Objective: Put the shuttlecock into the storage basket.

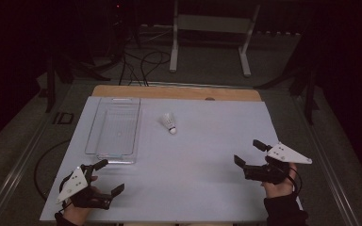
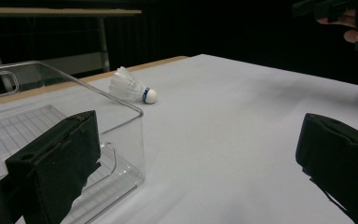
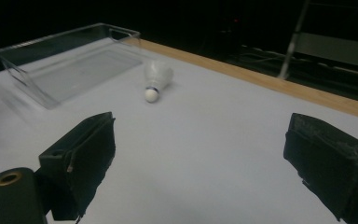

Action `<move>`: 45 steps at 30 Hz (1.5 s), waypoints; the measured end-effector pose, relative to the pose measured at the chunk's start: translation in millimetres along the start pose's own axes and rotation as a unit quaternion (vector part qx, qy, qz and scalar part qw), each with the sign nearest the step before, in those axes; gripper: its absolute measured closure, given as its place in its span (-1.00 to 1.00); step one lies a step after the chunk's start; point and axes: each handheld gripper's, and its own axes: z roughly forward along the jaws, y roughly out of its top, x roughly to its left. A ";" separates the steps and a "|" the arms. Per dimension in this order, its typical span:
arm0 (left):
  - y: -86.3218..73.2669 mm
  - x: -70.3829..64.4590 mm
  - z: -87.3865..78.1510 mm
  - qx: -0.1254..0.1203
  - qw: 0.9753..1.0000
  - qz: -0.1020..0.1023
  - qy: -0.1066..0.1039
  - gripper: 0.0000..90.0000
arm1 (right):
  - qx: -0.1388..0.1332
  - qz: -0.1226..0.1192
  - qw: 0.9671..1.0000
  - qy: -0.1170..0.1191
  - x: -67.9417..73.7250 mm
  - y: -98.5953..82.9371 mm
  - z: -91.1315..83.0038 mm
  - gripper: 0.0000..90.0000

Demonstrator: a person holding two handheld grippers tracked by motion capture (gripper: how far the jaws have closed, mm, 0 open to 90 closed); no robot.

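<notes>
Shuttlecock [image 1: 169, 123] beside clear bin [image 1: 114, 128], open mat around; both grippers gape, empty.

No readable text

No lettering, label, brand, number or sign can be read on anything pictured; the markings are too small or too dark to be made out.

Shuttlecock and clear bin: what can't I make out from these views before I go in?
- Shuttlecock: too small in the high view to judge its feathers; blurred in the right gripper view.
- Clear bin: in the left gripper view its left side is cut off by the edge and its near part is hidden behind a jaw.
- Left tool and right tool: both open.
</notes>
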 end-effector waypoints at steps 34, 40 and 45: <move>0.3 -1.7 0.1 0.006 1.000 0.007 -0.004 -1.00 | 0.016 -0.024 0.998 0.060 24.7 49.8 62.7 -0.81; 0.7 -1.9 0.1 0.004 1.000 0.008 -0.004 -1.00 | 0.017 -0.025 0.998 0.064 28.3 57.8 72.9 -0.81; 0.8 -2.2 -0.2 0.005 1.000 0.008 -0.004 -1.00 | 0.020 -0.027 0.997 0.069 31.8 66.5 84.0 -0.81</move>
